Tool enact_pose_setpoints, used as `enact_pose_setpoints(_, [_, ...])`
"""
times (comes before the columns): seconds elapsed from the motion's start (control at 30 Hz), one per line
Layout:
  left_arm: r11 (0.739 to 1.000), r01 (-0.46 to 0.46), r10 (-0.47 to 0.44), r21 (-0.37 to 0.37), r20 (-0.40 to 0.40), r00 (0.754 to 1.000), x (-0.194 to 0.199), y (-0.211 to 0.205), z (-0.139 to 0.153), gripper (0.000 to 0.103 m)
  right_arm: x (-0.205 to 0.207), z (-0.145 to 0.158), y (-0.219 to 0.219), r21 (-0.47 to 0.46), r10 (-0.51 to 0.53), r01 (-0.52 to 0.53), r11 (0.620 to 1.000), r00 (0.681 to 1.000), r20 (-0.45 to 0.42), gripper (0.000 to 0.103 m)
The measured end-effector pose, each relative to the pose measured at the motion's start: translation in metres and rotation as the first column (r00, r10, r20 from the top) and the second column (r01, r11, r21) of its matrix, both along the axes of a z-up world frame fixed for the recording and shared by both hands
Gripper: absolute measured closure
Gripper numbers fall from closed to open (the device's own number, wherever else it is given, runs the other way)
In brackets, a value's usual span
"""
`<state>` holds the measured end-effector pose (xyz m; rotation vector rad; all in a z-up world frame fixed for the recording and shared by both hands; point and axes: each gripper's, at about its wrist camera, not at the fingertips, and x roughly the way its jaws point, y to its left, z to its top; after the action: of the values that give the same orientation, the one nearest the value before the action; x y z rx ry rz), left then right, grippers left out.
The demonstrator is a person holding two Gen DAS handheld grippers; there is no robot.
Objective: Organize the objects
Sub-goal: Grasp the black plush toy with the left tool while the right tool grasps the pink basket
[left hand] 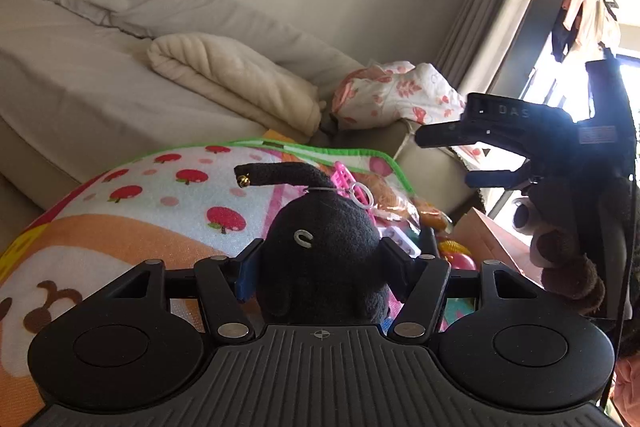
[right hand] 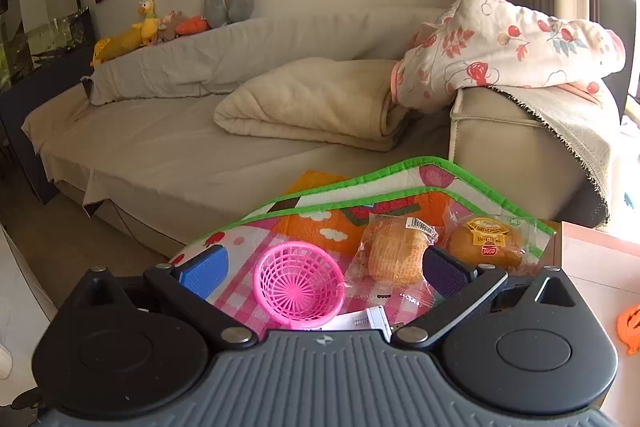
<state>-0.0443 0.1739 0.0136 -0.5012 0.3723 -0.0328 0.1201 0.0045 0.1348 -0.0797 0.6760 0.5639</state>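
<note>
Two claws: left claw pinches black plush toy; right claw hovers spread over pink basket.

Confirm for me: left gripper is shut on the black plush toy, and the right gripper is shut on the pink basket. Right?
Only the first half holds. The left gripper is shut on the black plush toy. The right gripper is open: in the right wrist view the pink basket lies on its side on the play mat between the spread fingers, touching neither.
</note>
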Motion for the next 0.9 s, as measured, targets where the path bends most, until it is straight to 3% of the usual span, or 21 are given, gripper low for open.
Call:
enact_pose_setpoints(0.2, [1.0, -0.001, 0.001, -0.022, 0.004, 1.0, 0.0, 0.003, -0.002, 0.037, 0.021, -0.049, 0.048, -0.178, 0.053, -0.058, 0.982, 0.998, -0.034, 0.0])
enact_pose_setpoints(0.4, [1.0, -0.002, 0.002, -0.031, 0.005, 1.0, -0.001, 0.004, -0.003, 0.037, 0.043, -0.071, 0.062, -0.181, 0.029, -0.051, 0.982, 0.992, -0.124, 0.001])
enact_pose_setpoints(0.47, [1.0, -0.002, 0.003, -0.03, 0.006, 1.0, -0.001, 0.004, -0.003, 0.037, 0.042, -0.07, 0.063, -0.183, 0.031, -0.055, 0.982, 0.99, -0.136, 0.015])
enact_pose_setpoints(0.53, [1.0, -0.005, 0.005, -0.029, 0.005, 1.0, -0.001, 0.004, -0.003, 0.037, 0.036, -0.068, 0.062, -0.185, 0.049, -0.077, 0.98, 0.987, -0.155, 0.052])
enact_pose_setpoints(0.63, [1.0, -0.007, 0.007, -0.022, 0.004, 1.0, 0.0, 0.003, -0.003, 0.037, 0.02, -0.059, 0.053, -0.212, 0.053, -0.077, 0.974, 0.992, -0.116, 0.074])
enact_pose_setpoints(0.8, [1.0, -0.008, 0.008, 0.001, -0.001, 1.0, 0.001, 0.0, -0.001, 0.037, -0.008, -0.044, 0.023, -0.22, 0.057, -0.075, 0.973, 0.995, -0.087, 0.095])
enact_pose_setpoints(0.9, [0.999, 0.005, -0.005, 0.035, -0.009, 1.0, 0.002, -0.005, 0.002, 0.037, -0.023, -0.04, 0.007, -0.25, 0.057, -0.073, 0.966, 0.996, -0.069, 0.095])
